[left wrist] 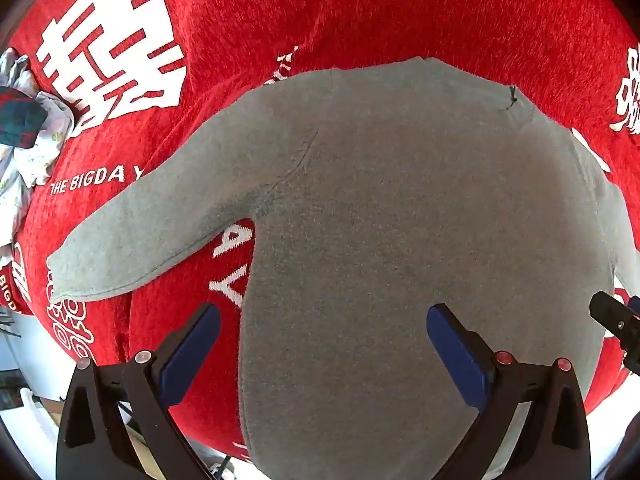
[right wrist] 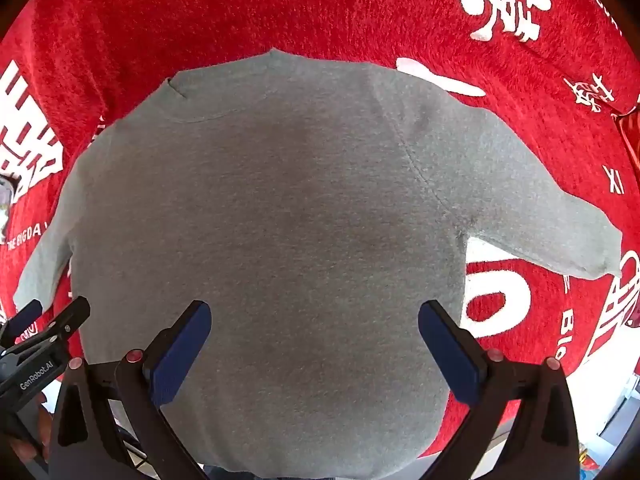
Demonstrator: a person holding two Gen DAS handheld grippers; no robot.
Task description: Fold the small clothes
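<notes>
Grey sweater (right wrist: pixel 272 216) lies flat, sleeves out, on red cloth (right wrist: pixel 280 12); no fold yet. Left tool (left wrist: pixel 323 350) & right tool (right wrist: pixel 314 346) spread wide, pinching nothing.

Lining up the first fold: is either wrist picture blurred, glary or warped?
Left wrist: sharp, even light, no glare; fisheye bulges the grey sweater and bends the red blanket. Right wrist: the same, a faint shadow mid-sweater, dark corners.
</notes>
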